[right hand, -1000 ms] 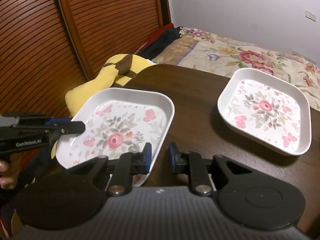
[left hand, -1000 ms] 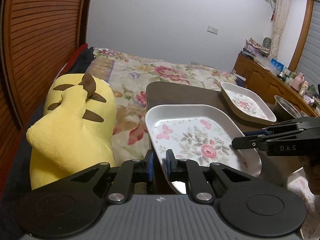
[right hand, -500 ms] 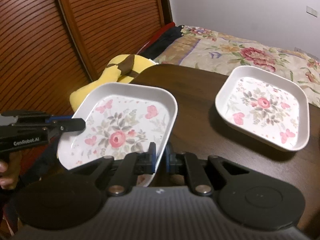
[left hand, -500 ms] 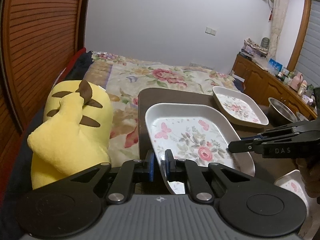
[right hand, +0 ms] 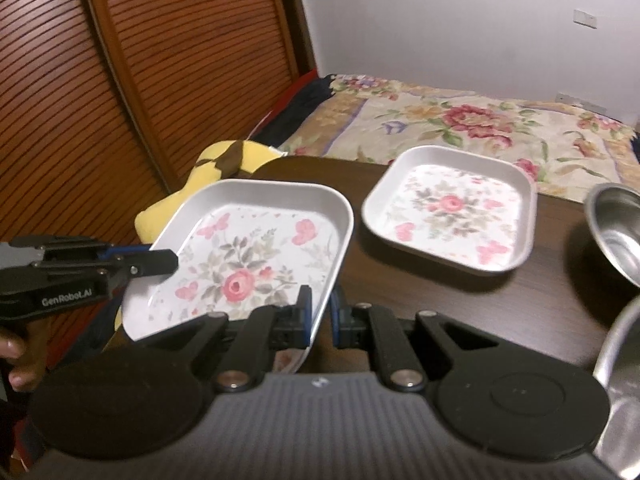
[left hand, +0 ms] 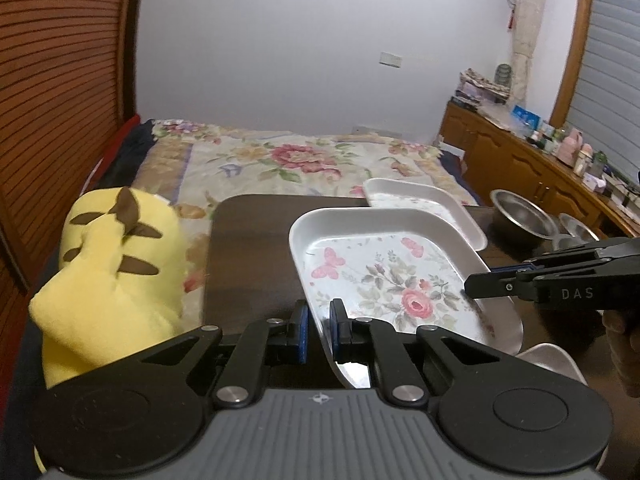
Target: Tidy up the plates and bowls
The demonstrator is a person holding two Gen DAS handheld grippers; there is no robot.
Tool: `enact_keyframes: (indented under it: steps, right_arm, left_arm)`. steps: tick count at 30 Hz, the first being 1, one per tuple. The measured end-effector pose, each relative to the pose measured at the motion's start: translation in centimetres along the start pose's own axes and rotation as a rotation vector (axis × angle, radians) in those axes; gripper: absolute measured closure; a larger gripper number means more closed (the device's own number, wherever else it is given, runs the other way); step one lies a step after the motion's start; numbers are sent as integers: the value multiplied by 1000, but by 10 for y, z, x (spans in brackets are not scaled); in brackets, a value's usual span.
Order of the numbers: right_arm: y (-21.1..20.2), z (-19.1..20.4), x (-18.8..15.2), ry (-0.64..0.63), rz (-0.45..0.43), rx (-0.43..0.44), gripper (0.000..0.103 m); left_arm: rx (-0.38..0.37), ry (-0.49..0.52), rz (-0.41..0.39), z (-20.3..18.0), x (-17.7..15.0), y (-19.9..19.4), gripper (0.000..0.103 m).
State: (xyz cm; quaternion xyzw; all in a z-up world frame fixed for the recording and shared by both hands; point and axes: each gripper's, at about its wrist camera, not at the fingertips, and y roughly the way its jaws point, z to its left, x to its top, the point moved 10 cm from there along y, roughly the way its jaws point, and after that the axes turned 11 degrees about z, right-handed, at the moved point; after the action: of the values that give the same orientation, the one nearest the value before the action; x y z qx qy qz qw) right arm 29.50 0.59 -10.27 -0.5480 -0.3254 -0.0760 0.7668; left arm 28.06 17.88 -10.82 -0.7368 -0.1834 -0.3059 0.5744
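A white square plate with a rose and butterfly print hangs tilted above the dark table. My left gripper is shut on its near left rim. My right gripper is shut on the opposite rim of the same plate. Each gripper shows in the other's view: the right gripper at the plate's right edge, the left gripper at its left edge. A second matching plate lies flat on the table just beyond.
Steel bowls stand at the table's right; one bowl sits right of the second plate. Another white plate lies low at the right. A yellow plush toy rests off the table's left edge, a flowered bed behind.
The right gripper's fingers closed onto the plate's rim. Both grippers then lifted the plate and carried it toward the second plate, bringing the steel bowls into view.
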Motion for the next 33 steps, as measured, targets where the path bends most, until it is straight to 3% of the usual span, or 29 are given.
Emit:
enact_keyframes:
  steps: [14,33]
  right_arm:
    - [-43,-32,-33,47,-50,-21,92]
    - [-75,-39,-61,31,-67,-24,92]
  left_arm:
    - [-27,79,-13,-58,-9,-19,92]
    - [-46,140,-32,-94,-24,-42,92]
